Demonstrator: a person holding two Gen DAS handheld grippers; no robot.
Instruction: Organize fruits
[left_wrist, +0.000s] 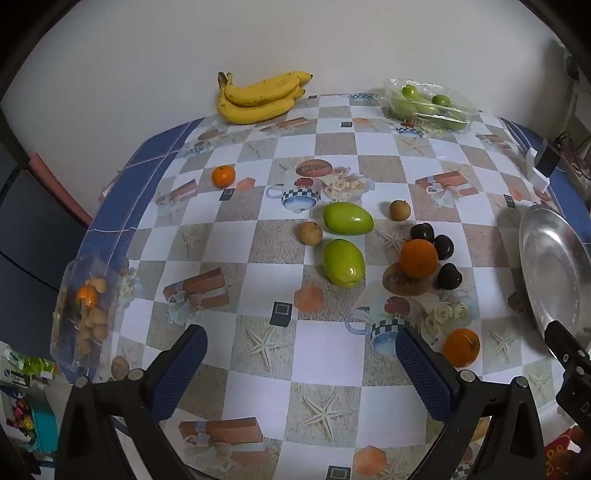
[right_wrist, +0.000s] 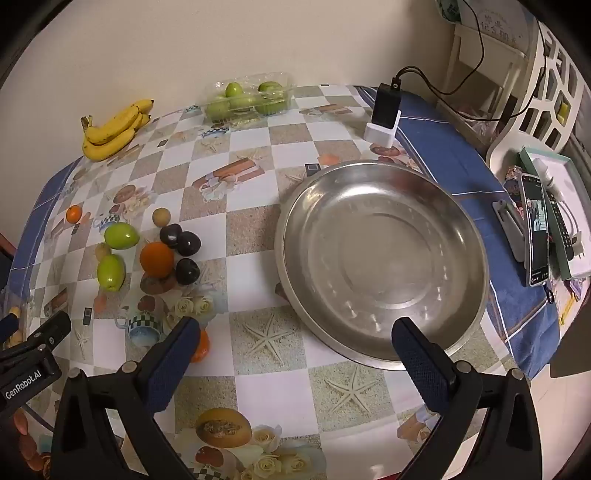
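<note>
At the far left edge of the counter (left_wrist: 258, 376), a clear plastic bag (left_wrist: 83, 314) holds small tan fruits and one orange piece. A small tangerine (left_wrist: 223, 175) sits alone further in, with a bunch of bananas (left_wrist: 260, 96) against the back wall. Near the middle lie two green mangoes (left_wrist: 348, 218), one behind the other, with a tan round fruit (left_wrist: 309, 233) just beside them and another (left_wrist: 399, 210) to their right. An orange (left_wrist: 418, 257) rests among three dark plums (left_wrist: 443, 246), and a second orange (left_wrist: 461, 347) lies nearer the front. A clear box of green fruits (right_wrist: 248, 99) stands at the back. To the right sits a wide steel basin (right_wrist: 384, 254), bare inside.

The left hand-held gripper (left_wrist: 301, 373) hovers above the counter, jaws spread wide and holding nothing. The right hand-held gripper (right_wrist: 295, 365) is likewise wide apart and empty, its right finger over the basin's near rim.
</note>
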